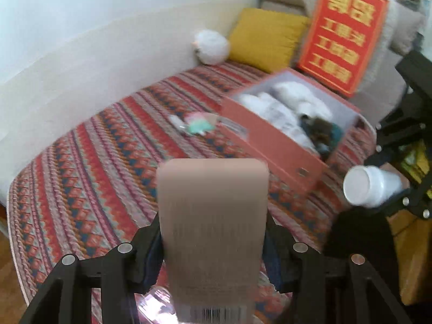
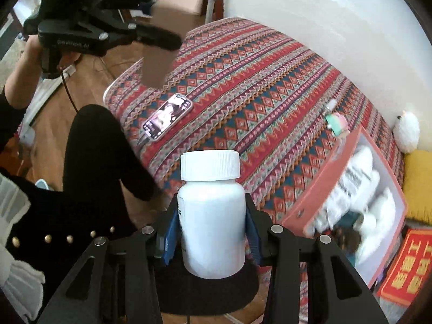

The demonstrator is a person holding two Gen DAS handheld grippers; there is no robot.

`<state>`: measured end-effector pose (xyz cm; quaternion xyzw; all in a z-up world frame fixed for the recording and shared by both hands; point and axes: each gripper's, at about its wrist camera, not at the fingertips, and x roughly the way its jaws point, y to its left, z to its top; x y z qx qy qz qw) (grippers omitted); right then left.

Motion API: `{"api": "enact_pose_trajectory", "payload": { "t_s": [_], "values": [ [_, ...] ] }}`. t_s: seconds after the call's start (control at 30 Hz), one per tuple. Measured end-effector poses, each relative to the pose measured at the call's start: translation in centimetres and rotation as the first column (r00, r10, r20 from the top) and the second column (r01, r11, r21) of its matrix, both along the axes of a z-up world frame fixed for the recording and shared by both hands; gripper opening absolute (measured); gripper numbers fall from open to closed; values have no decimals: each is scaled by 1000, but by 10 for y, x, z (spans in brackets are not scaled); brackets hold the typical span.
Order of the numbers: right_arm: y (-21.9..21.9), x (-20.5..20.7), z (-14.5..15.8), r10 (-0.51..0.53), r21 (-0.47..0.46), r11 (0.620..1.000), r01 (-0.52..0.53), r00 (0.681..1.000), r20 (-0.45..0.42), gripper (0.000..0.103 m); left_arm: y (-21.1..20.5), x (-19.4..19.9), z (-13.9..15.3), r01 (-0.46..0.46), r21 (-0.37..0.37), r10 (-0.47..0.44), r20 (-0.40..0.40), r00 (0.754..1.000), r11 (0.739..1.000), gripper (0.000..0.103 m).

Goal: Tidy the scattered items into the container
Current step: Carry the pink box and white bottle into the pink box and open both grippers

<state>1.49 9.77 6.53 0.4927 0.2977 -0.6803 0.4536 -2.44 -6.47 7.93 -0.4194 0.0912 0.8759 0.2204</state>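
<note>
The left claw (image 1: 213, 245) is clamped on a tall tan box (image 1: 213, 216), its two black fingers pressing the box's sides, a barcode showing at the box's near end. The right claw (image 2: 213, 232) grips a white bottle (image 2: 212, 216) with a ribbed white cap, blue pads against both sides of its body. Both are held above a bed covered in a red patterned blanket (image 1: 94, 162). Beyond the left claw and to its right sits the open pink container (image 1: 272, 140), already holding white packets and a dark item. Just left of the container, a small green and pink packet (image 1: 199, 125) lies on the blanket. Ahead of the right claw and to its left, a phone (image 2: 167, 117) lies near the blanket's edge. Farther off, a yellow cushion (image 1: 266, 39), a white fluffy toy (image 1: 212, 46) and a red lid (image 1: 343, 35) with gold lettering lean by the wall.
</note>
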Motion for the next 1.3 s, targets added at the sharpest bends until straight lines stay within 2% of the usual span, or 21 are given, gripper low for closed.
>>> {"api": "enact_pose_trajectory", "payload": {
  "t_s": [0.1, 0.23, 0.43, 0.53, 0.67, 0.77, 0.9, 1.0, 1.03, 1.07, 1.1, 1.13, 1.2, 1.3],
  "values": [
    [29, 22, 14, -35, -13, 999, 35, 999, -29, 45, 25, 16, 10, 53, 12, -53, -4, 999, 999, 52],
    [80, 28, 35, -131, -55, 990, 127, 989, -72, 45, 64, 18, 22, 115, 13, -115, -30, 993, 993, 52],
    [149, 10, 49, -265, -95, 962, 256, 959, -101, 45, 135, -34, 28, 182, 12, -181, -39, 983, 983, 52],
    [183, -18, 50, -324, -112, 943, 313, 941, -99, 45, 175, -69, 32, 205, 21, -204, -42, 978, 979, 52],
    [223, -68, 37, -400, -133, 912, 388, 913, -80, 45, 233, -115, 30, 233, 22, -233, -35, 972, 972, 52],
    [255, -108, 21, -458, -124, 885, 449, 887, -53, 45, 272, -152, 16, 249, 17, -249, 3, 968, 968, 52],
    [294, -163, -26, -519, -92, 852, 516, 855, -3, 45, 311, -201, -12, 246, 12, -246, 55, 968, 969, 52],
    [313, -204, -56, -553, -82, 830, 551, 833, 8, 46, 327, -240, -31, 207, 35, -210, 91, 973, 978, 53],
    [318, -217, -65, -562, -72, 825, 561, 827, 2, 47, 330, -256, -37, 192, 48, -196, 102, 975, 980, 63],
    [322, -235, -78, -567, -64, 822, 565, 823, -15, 52, 331, -271, -40, 173, 66, -179, 108, 978, 983, 79],
    [325, -243, -83, -580, -57, 814, 577, 813, -57, 65, 330, -279, -41, 159, 88, -169, 107, 980, 983, 84],
    [324, -249, -88, -586, -54, 810, 583, 806, -90, 76, 328, -285, -41, 148, 111, -160, 106, 981, 983, 88],
    [324, -256, -90, -576, -61, 817, 573, 810, -107, 77, 322, -294, -39, 132, 160, -150, 107, 983, 978, 90],
    [321, -256, -89, -565, -66, 825, 561, 818, -103, 78, 304, -301, -32, 104, 161, -119, 85, 989, 981, 92]
  ]
}}
